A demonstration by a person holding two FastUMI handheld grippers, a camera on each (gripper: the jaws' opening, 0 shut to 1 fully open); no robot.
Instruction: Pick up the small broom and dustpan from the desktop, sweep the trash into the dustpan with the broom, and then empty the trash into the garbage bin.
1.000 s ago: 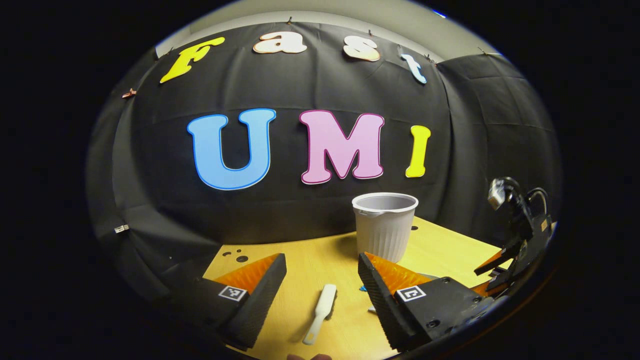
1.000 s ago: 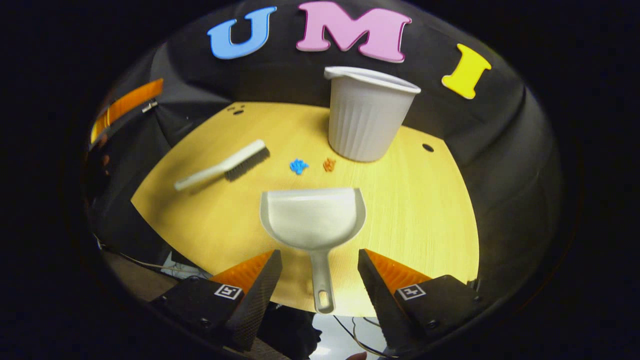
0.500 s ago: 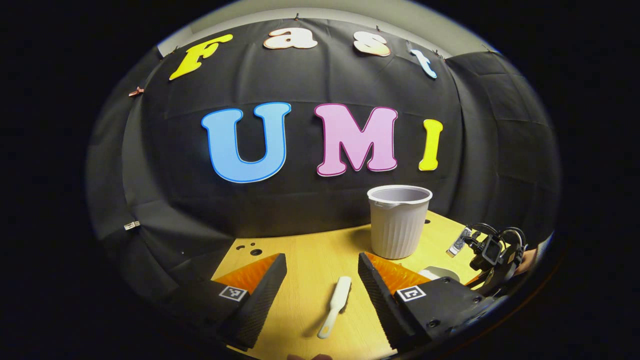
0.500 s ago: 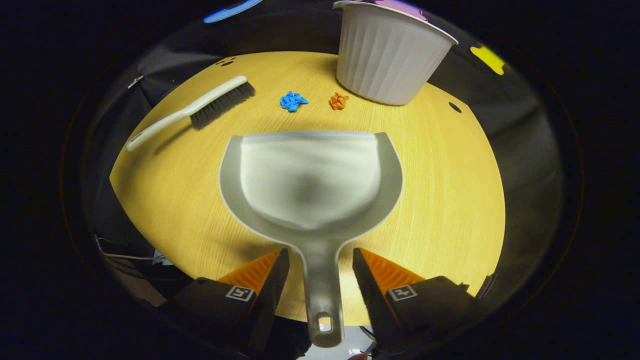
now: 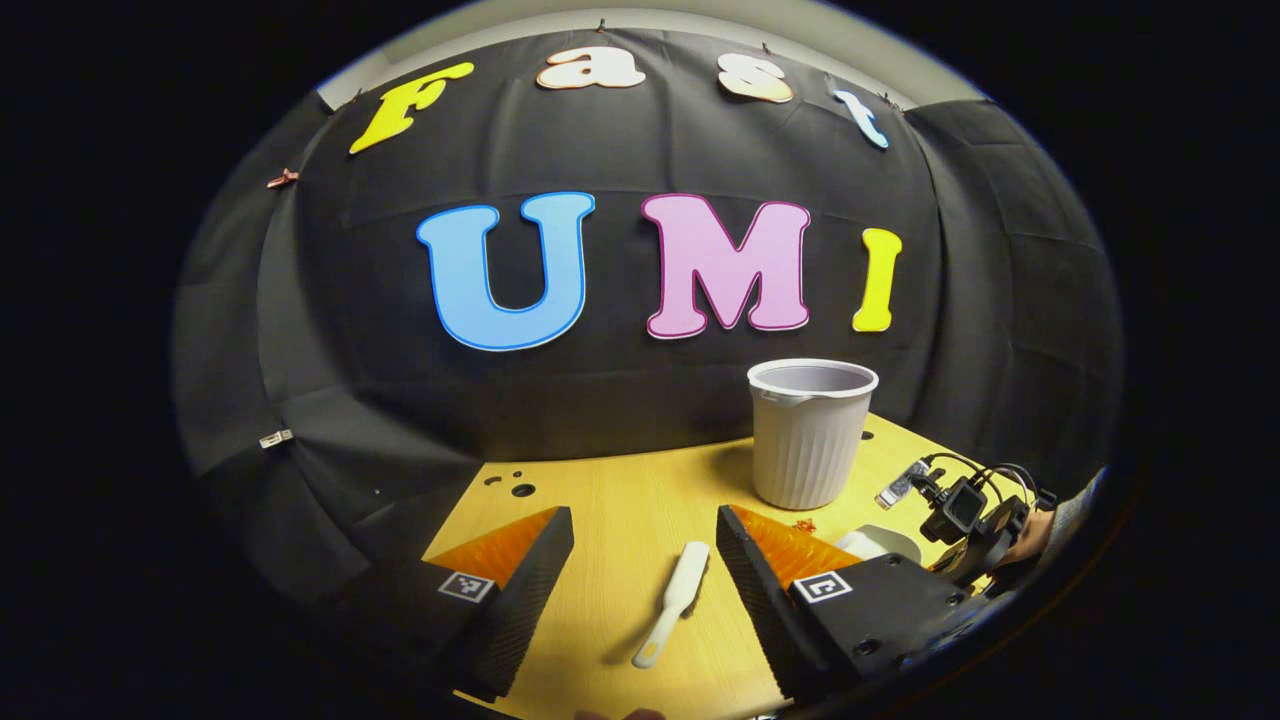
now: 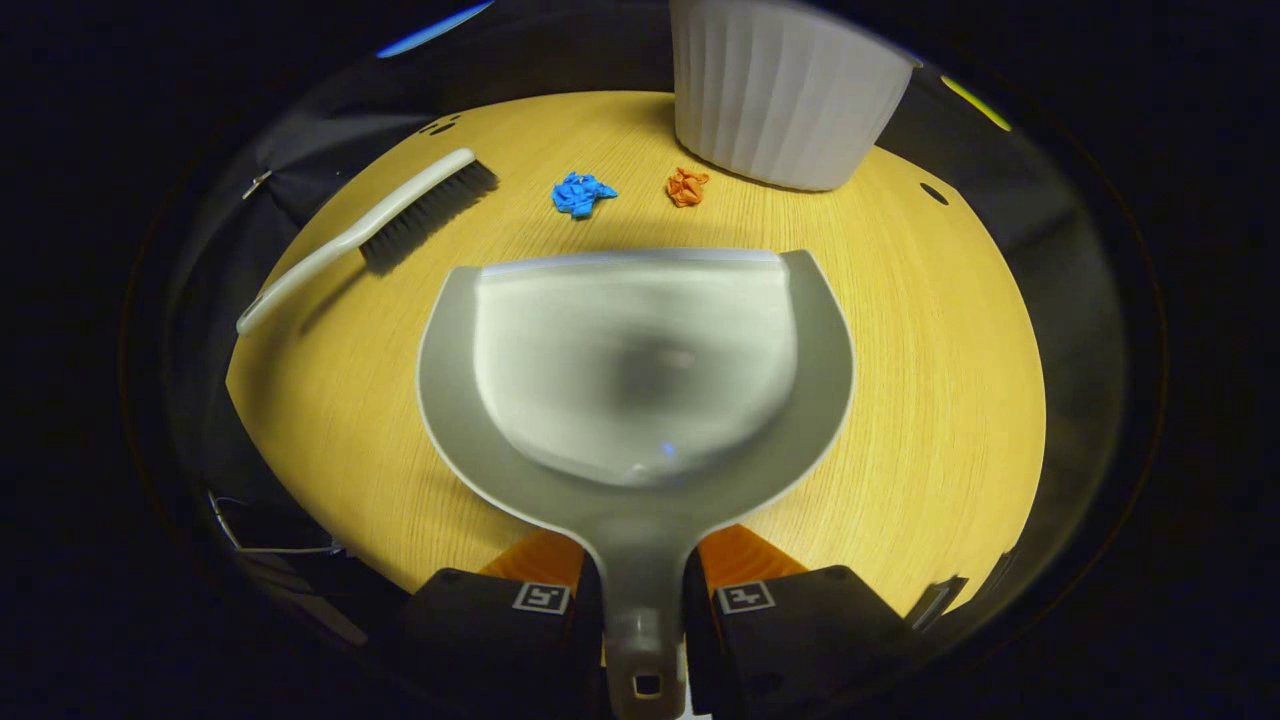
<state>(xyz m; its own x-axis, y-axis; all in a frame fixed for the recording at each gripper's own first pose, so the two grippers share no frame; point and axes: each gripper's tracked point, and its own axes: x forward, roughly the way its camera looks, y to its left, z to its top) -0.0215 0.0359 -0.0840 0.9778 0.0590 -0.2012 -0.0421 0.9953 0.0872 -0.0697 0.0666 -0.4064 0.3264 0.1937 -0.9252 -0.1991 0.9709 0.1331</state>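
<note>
Right gripper view, tool (image 6: 640, 625) clamping dustpan (image 6: 635, 365) handle

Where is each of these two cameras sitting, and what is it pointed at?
Left gripper view: rides the left hand-held gripper, open, facing the brush and bin; a sleeve shows far right.
Right gripper view: rides the right hand-held gripper, shut on the dustpan handle, looking down at the desk.
Shared: brush, bin, desk.

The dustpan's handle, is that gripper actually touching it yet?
Touching. In the right gripper view, the right gripper has both fingers pressed against the sides of the dustpan handle, no gap showing on either side.
</note>
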